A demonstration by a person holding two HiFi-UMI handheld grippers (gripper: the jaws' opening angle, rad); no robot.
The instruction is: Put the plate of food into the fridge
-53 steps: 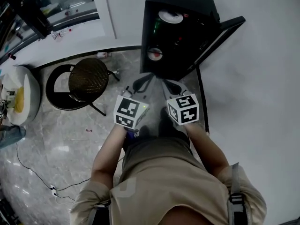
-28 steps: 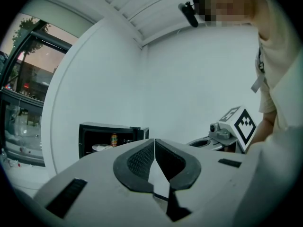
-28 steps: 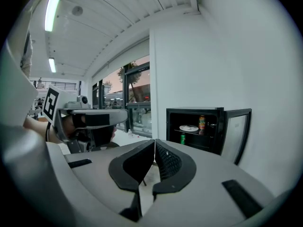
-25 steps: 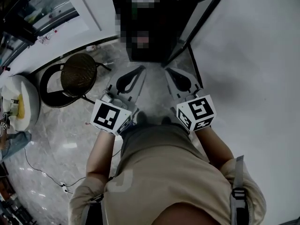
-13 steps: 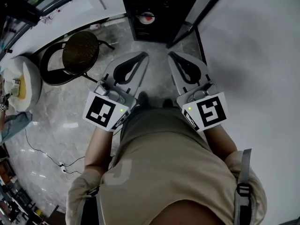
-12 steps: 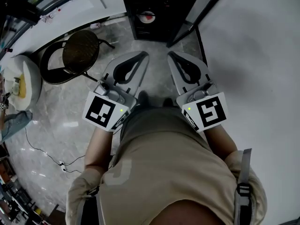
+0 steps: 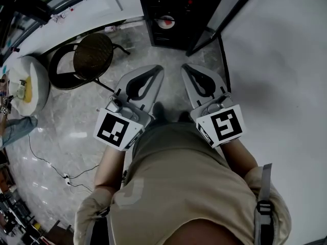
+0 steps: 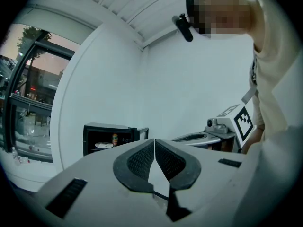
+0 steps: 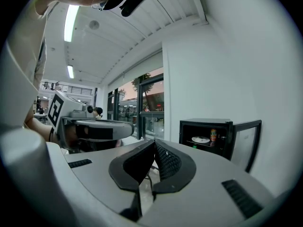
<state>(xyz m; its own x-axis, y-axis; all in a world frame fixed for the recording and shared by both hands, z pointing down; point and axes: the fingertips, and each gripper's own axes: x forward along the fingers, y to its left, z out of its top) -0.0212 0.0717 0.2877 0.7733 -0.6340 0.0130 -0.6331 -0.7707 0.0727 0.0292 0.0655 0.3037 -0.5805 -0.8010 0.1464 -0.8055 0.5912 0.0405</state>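
Left tool (image 7: 159,68) and right tool (image 7: 185,67) closed; one plate (image 7: 166,21) in one fridge (image 7: 146,9).

Head view: the top edge cuts off the fridge (image 7: 176,37) and its open door (image 7: 225,18); I see only its lower part. The plate (image 7: 166,21) inside is too small for me to identify the food. The person's shoes (image 7: 159,110) are mostly hidden under the torso. At the far left edge a blue-clad limb (image 7: 15,130) is cut off; arm or leg, I cannot tell. The items (image 7: 23,88) on the white round table (image 7: 38,83) are too small to name.

Left gripper view: the left gripper (image 8: 155,141) hides the fridge's base. The can (image 8: 115,139) label is unreadable.

Right gripper view: the right gripper (image 9: 155,143) likewise hides the fridge's base.
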